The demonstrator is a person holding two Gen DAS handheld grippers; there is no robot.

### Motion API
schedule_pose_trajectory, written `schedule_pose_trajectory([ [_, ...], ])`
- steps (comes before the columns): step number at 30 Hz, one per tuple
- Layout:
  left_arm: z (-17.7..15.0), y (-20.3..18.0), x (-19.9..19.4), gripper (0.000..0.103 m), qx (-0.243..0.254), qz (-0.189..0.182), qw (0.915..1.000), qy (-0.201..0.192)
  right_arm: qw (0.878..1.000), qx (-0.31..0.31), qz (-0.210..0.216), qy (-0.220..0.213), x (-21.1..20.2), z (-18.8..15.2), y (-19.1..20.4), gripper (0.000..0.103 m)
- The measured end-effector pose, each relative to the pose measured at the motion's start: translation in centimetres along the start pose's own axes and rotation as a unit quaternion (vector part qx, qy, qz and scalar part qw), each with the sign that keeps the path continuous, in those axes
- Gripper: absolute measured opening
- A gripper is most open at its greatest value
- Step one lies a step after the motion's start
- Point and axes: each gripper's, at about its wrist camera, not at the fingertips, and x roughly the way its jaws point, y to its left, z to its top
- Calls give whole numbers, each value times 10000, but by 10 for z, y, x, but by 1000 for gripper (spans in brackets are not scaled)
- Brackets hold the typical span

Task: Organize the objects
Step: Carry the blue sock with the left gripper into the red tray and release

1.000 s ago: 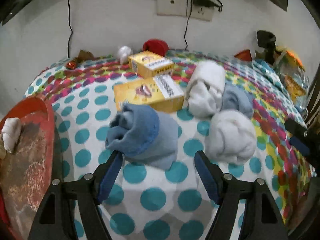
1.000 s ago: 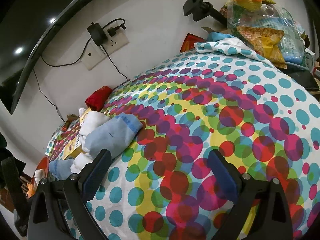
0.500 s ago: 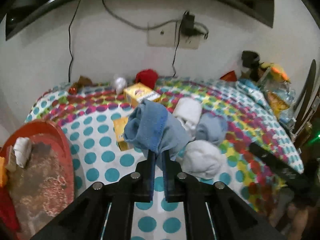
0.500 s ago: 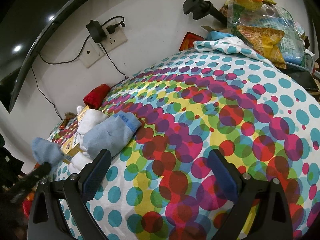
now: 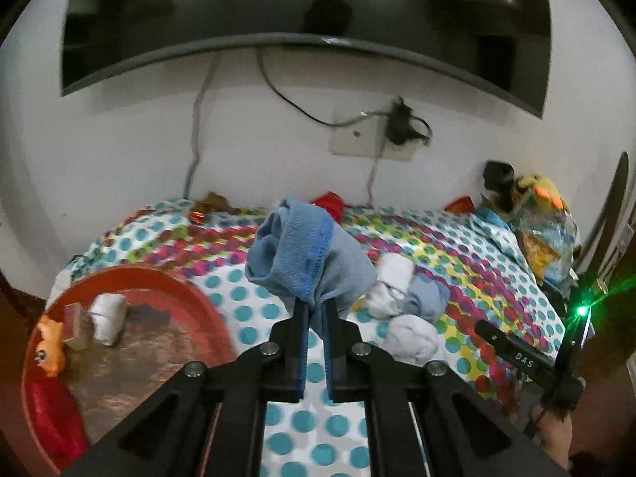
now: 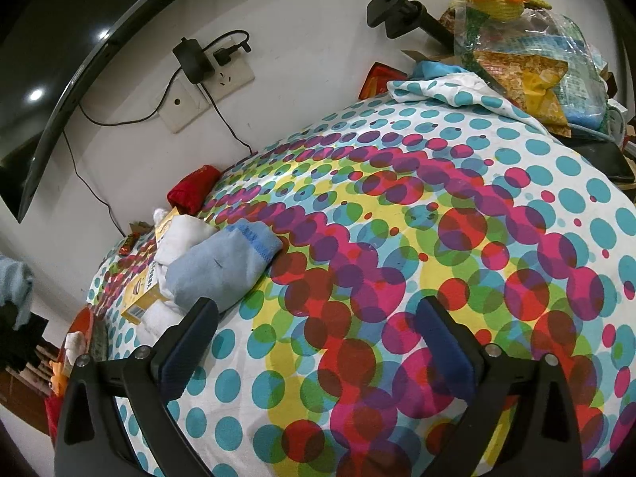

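My left gripper [image 5: 314,310] clamps a rolled blue sock pair [image 5: 306,258] above the polka-dot cloth [image 5: 246,310], apparently bound for the red basin [image 5: 159,278]; my right gripper [image 6: 318,342] waits open, holding nothing.

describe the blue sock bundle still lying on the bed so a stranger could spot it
On the dotted bedspread, find the small pile beside the yellow box. The blue sock bundle lies there against a white bundle; unlike its white neighbours it is pale blue with a darker blue cuff.
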Motion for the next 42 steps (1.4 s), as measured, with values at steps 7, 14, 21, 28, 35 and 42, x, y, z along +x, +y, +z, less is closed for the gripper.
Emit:
schedule_pose_trajectory([
  [7,-7,46,-30,6,-205,259,9994,-84,10000,-6,-3,3,0,0,0,101],
  [14,-28,89,-57,6,-325,571,9978,-38,10000,-1,-7,2,1,0,1,101],
  [21,-55,126,-62,6,-476,819,9953,183,10000,-5,-11,6,1,0,1,102],
  [28,-80,153,-63,6,-607,977,9924,440,10000,-9,-16,11,1,0,1,102],
  [35,-99,173,-61,6,-706,1051,9895,696,10000,-16,-20,15,1,0,3,102],
  [42,-120,191,-53,6,-853,1102,9853,985,10000,-15,-16,17,1,0,3,103],
])
